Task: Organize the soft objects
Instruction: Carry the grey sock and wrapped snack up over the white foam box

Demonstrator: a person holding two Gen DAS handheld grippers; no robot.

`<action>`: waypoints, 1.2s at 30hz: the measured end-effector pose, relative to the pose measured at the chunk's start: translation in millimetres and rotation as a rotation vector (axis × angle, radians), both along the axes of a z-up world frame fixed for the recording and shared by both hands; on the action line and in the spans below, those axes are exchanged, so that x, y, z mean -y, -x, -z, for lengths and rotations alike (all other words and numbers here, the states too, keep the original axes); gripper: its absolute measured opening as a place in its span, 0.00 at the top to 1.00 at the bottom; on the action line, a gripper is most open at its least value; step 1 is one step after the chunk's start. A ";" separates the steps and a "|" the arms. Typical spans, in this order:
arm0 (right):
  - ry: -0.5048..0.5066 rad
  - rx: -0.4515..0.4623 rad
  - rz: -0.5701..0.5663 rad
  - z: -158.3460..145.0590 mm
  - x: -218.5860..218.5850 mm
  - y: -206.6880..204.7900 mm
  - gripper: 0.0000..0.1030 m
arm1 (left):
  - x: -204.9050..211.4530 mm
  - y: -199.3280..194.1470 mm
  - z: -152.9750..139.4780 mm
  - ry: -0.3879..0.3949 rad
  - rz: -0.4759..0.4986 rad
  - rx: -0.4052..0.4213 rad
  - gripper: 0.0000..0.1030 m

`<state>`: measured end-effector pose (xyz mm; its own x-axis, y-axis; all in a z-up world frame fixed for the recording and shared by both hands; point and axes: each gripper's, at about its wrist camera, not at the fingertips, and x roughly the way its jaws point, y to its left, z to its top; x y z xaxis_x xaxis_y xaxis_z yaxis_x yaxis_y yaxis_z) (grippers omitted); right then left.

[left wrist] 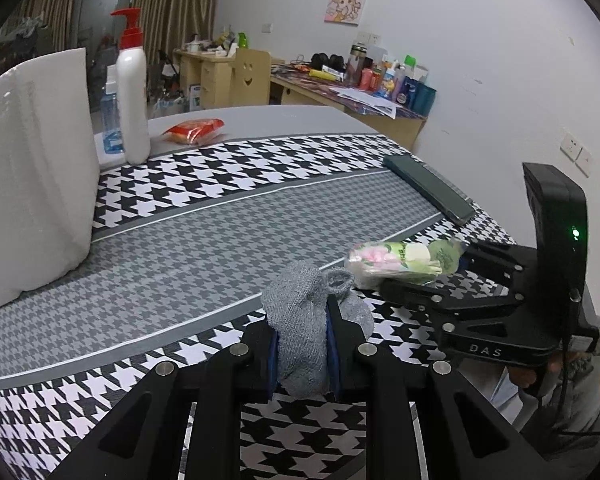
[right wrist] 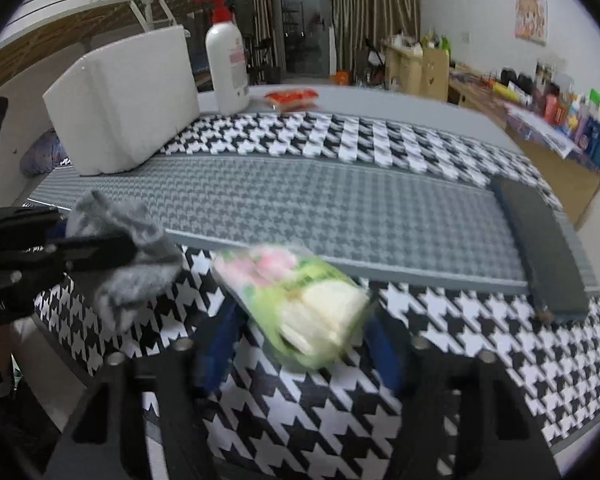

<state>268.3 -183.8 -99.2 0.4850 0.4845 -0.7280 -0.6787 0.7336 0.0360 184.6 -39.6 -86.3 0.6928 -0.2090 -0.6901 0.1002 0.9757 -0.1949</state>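
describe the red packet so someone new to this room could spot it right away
Start at the tall white pump bottle with the red top at the table's far edge. Just right of it, on the plain grey strip, lies the flat red packet, the only red thing lying down.

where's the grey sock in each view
Left wrist view: grey sock at bottom centre, pinched between the left gripper fingers.
Right wrist view: same sock at the left edge, mid-height, held in the left gripper that enters from the left.
Shared landmark: the white pump bottle standing at the table's far side.
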 end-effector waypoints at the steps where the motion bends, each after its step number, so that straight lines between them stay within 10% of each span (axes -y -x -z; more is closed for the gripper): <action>1: 0.007 0.001 -0.002 -0.6 -0.4 1.5 0.49 | -1.0 -0.3 -0.2 0.001 0.000 0.001 0.80; 36: -0.159 0.062 0.182 -38.7 2.7 31.7 0.57 | -18.8 9.4 -28.2 -0.023 -0.018 0.111 0.80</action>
